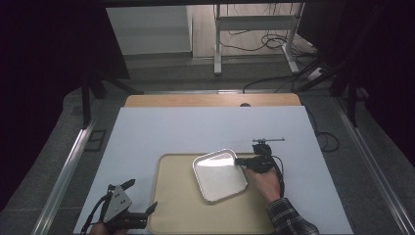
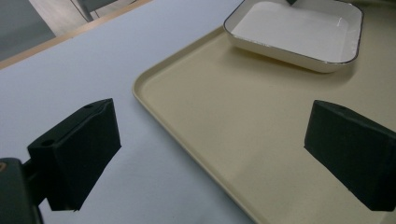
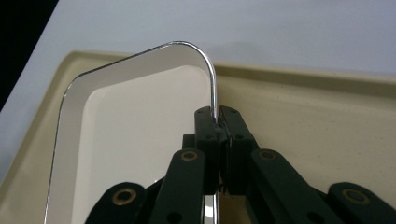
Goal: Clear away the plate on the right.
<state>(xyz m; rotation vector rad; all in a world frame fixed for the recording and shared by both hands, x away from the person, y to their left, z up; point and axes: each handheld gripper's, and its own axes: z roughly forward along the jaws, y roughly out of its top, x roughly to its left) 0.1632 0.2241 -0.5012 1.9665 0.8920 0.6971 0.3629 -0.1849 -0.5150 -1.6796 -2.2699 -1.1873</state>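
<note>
White enamel with a dark rim: the square dish (image 1: 220, 176) sits on the beige tray (image 1: 176, 215), and our right gripper (image 3: 217, 122) is clamped on its rim at the right edge. Our left gripper (image 1: 140, 198) hangs spread and empty over the tray's near left corner. We judge this a lift or reposition in hand; next we need a level, steady carry.
</note>
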